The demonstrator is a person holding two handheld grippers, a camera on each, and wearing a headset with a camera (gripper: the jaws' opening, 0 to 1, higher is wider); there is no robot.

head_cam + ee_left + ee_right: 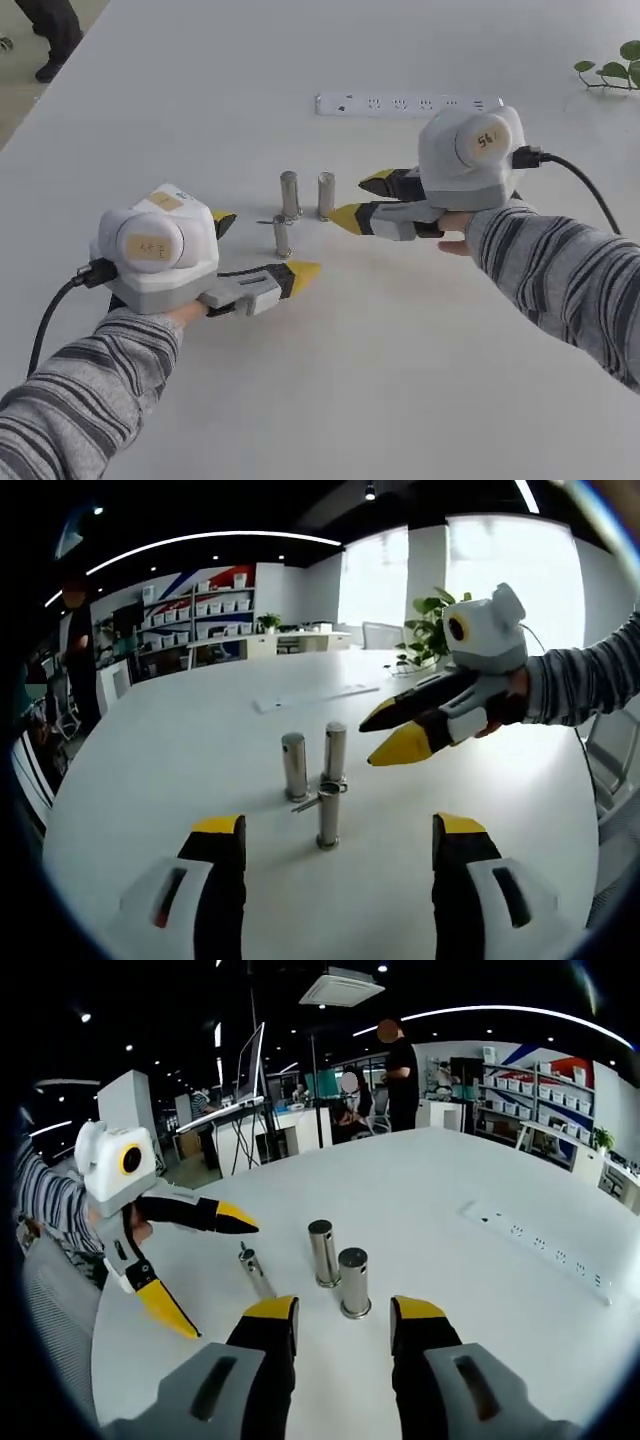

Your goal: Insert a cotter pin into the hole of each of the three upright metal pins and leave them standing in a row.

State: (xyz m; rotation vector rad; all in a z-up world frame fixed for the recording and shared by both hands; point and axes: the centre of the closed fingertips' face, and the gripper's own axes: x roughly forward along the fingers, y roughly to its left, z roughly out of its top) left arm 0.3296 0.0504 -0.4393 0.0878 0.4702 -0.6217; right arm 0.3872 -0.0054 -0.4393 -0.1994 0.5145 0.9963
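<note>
Three metal pins (326,193) upright on the table (400,350), between two empty grippers.
Left gripper (265,244) spread wide, right gripper (350,200) parted; cotter pin (315,799) through the front pin (283,236).

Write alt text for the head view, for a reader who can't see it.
Three upright metal pins stand clustered on a white table, between the open left gripper and open right gripper. The nearest pin carries a cotter pin; a power strip lies beyond.
</note>
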